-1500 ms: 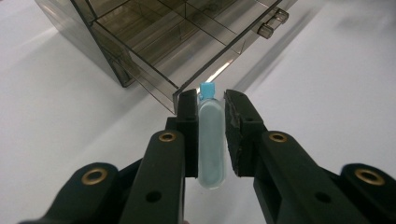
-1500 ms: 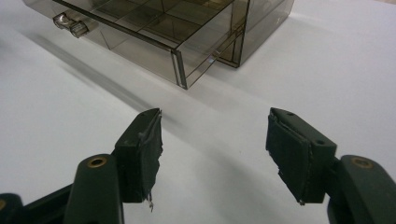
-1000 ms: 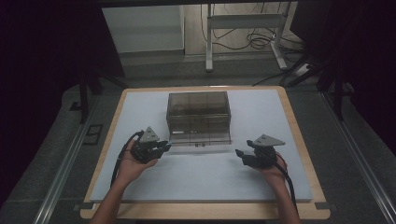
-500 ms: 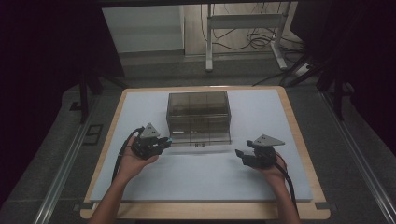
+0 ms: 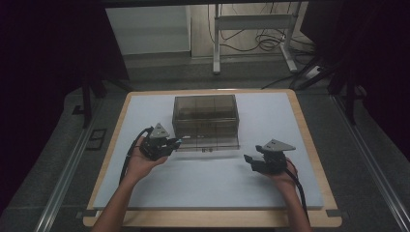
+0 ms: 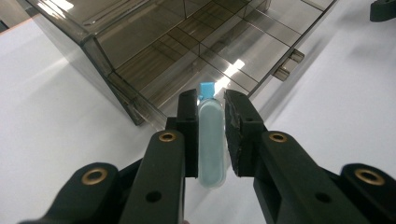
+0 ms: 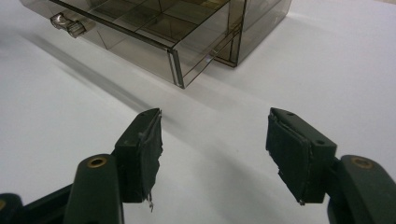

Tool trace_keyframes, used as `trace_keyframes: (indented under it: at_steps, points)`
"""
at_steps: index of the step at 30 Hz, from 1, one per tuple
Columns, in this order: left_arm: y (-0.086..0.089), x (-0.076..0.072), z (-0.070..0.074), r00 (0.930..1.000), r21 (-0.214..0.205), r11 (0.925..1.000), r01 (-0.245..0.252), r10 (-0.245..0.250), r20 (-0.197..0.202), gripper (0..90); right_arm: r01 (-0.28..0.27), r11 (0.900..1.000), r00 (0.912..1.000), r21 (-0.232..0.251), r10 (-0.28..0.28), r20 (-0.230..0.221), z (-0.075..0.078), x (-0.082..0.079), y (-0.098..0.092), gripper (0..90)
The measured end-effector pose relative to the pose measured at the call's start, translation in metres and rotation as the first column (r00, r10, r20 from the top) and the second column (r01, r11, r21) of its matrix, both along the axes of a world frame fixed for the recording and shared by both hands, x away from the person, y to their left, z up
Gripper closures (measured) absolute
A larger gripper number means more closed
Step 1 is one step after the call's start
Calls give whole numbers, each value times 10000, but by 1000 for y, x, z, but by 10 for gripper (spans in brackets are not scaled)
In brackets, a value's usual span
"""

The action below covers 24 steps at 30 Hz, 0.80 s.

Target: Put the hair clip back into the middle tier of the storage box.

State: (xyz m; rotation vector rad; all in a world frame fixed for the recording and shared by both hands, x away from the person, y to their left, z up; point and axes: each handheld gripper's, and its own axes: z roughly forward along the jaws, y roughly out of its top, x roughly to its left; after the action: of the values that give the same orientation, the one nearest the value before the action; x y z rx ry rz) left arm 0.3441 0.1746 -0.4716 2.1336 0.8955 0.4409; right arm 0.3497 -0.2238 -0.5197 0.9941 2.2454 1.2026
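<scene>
A: What is the left gripper [image 6: 211, 135] holding?

B: A small pale-blue translucent plastic vial with a bright blue cap [image 6: 210, 140]. Both jaws are clamped against its sides, cap pointing away from the hand. In the high view that gripper [image 5: 170, 144] sits just beside the front left corner of the smoky brown clear plastic drawer box [image 5: 205, 116], with its tips at the drawer's edge.

A: Is the drawer out?

B: Yes. The box's divided clear drawer [image 6: 219, 46] is pulled towards the person, and the vial hangs just above its near corner. Whether it touches the rim, I cannot tell.

A: And the right gripper [image 7: 214, 149]?

B: Its jaws stand wide apart with nothing between them, only the white table mat [image 7: 327, 60] beneath. It rests to the right of the drawer front [image 7: 116, 44], near it but apart, in the person's right hand [image 5: 283, 175].
</scene>
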Motion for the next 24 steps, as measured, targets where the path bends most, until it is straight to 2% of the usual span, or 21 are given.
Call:
trace_keyframes:
  at_steps: [24]
  points:
    - [-12, 15, 3, 9999, 138, 9998, 132, -132, 30, 772, -29, 10000, 10000, -77, 28, -67, -2, 0, 1, 349]
